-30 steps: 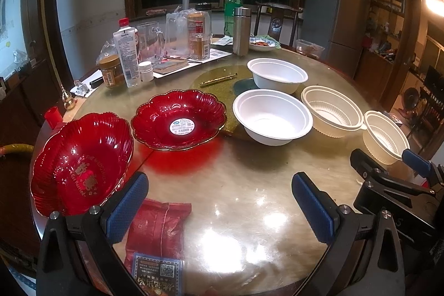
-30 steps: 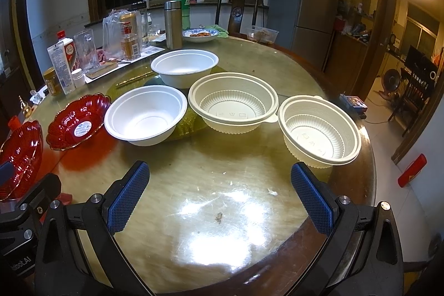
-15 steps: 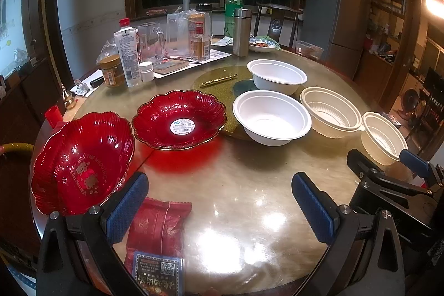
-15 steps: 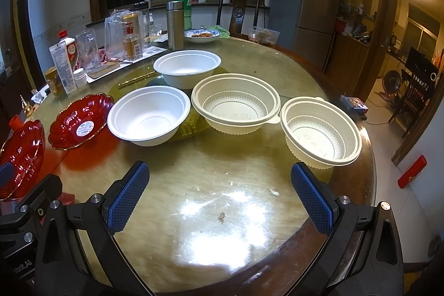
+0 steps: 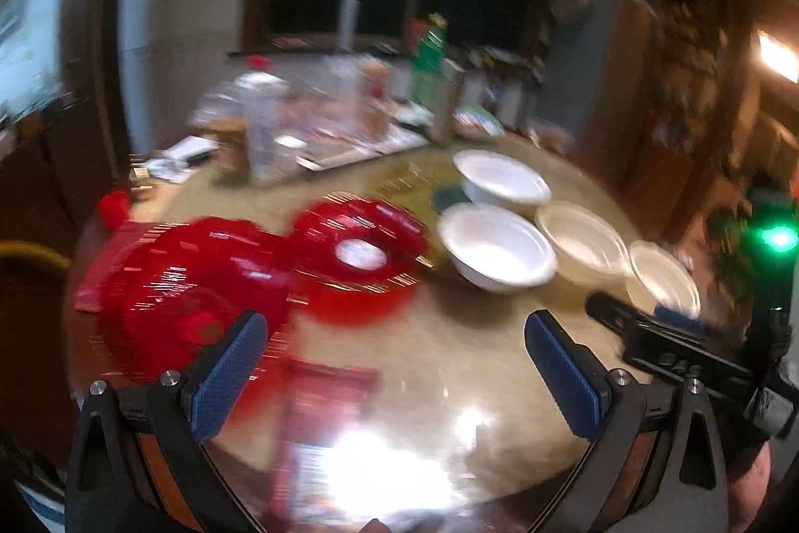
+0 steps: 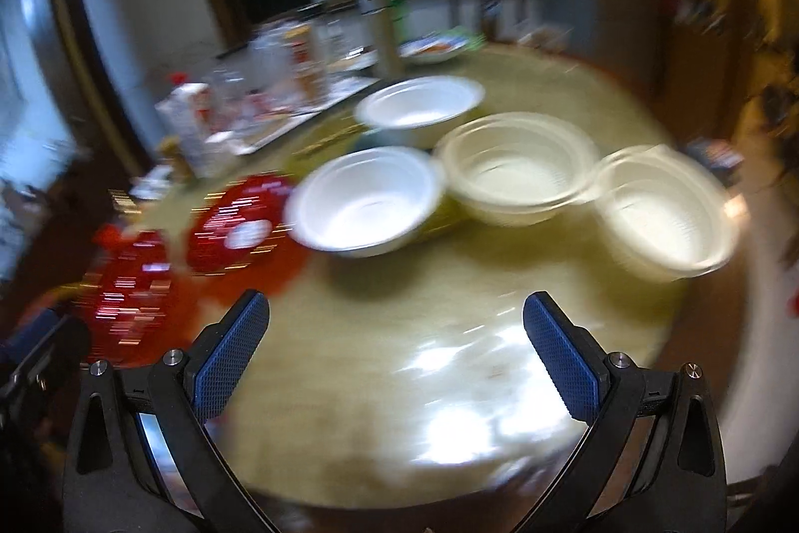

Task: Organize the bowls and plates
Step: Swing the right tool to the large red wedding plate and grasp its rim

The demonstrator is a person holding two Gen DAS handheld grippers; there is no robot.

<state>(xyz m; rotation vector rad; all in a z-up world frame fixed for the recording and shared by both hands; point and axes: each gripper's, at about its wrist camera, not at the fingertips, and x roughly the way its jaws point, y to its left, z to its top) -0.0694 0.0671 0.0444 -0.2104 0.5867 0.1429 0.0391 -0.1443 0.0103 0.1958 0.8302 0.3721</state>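
Note:
Both views are blurred by motion. Two red scalloped plates lie on the round table at the left, the near one and the far one. Two white bowls and two cream ribbed bowls stand to the right; in the right wrist view they are the white bowls and cream bowls. My left gripper is open and empty over the near table. My right gripper is open and empty, also seen from the left wrist.
Bottles, jars, a steel flask and a dish of food crowd the far side of the table. A red packet lies near the front edge. A fridge and cabinets stand at the right beyond the table edge.
Both grippers have pulled back and swung, so the plates and bowls sit farther away and blurred. Both stay open. Nothing on the table has moved.

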